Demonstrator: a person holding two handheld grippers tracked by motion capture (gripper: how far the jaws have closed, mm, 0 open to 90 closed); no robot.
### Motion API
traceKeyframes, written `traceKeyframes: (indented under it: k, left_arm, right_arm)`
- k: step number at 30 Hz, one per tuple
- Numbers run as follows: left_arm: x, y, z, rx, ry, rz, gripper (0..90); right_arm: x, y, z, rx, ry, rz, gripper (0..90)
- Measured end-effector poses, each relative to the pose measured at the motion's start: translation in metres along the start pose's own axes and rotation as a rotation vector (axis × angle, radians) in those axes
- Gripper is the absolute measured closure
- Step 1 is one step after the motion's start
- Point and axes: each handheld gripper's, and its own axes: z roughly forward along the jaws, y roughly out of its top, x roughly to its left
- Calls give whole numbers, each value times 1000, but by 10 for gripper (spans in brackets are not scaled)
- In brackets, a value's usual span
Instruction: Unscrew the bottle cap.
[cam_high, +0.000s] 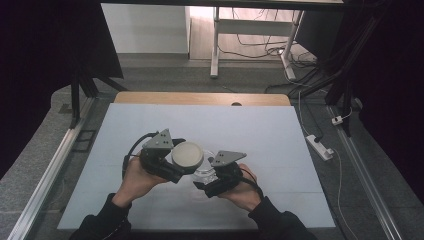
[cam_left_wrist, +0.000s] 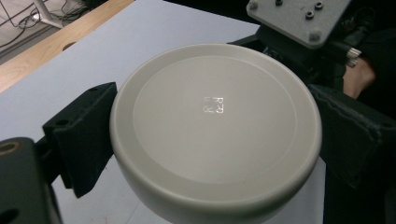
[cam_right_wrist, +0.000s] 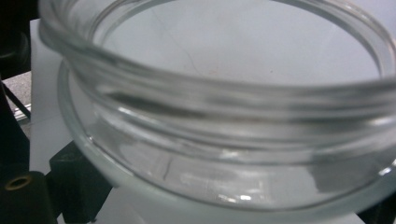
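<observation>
Left tool (cam_high: 172, 161) clamps the lid (cam_high: 187, 156); right tool (cam_high: 214, 181) grips the open jar (cam_high: 205, 172) — both near the desk's (cam_high: 280, 150) front edge. Likely capping or uncapping; capping next needs the lid centred over the rim.

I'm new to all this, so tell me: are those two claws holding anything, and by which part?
The left gripper clamps a white round lid by its side rim. The right gripper holds a clear glass jar by its wall below the open mouth.

I see a smooth, matt off-white plastic lid (cam_left_wrist: 215, 135), a clear glossy glass jar (cam_right_wrist: 224, 140), matt black gripper pads (cam_left_wrist: 81, 135), a matt pale sheet (cam_high: 250, 130) and bare wood (cam_high: 200, 98) at the table's far edge.
</observation>
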Motion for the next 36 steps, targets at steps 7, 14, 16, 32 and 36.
traceKeyframes:
  k: [7, 14, 16, 32, 36]
  left_arm:
    - [-3, -5, -4, -5, -12, 9, 82]
    - [-8, -10, -7, -12, -26, 19, 82]
    - [-9, -12, -7, -12, -37, 20, 82]
    - [-18, -33, 4, 9, -77, 38, 81]
    - [-19, -36, 7, 6, -75, 50, 81]
  right_arm:
    - [-7, -1, -4, -3, -22, 13, 70]
    - [-12, -2, -6, -7, -40, 16, 70]
    - [-15, -2, -8, -8, -50, 22, 70]
    - [-30, -2, -10, -15, -92, 49, 70]
    - [-35, -2, -11, -20, -103, 58, 70]
